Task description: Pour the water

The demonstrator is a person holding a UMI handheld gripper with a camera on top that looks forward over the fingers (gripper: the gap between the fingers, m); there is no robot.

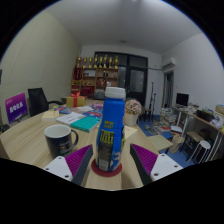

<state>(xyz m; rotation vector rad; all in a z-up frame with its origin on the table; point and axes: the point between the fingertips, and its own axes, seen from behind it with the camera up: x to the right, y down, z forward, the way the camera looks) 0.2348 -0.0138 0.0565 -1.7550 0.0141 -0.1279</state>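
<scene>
A white bottle (111, 128) with a blue cap and a blue-and-yellow label stands upright on a round red coaster (107, 171) on the wooden table (28, 142). It is between the two fingers of my gripper (110, 168), with a gap showing on each side of it. The purple pads (82, 164) flank its lower part, and the gripper is open. A black mug (60, 139) sits on the table to the left of the bottle, just beyond the left finger.
Books and papers (82, 121) lie on the table behind the bottle, with an orange cup (74, 98) further back. A dark chair (38, 101) stands at the far left. To the right are a desk with a monitor (182, 100) and clutter.
</scene>
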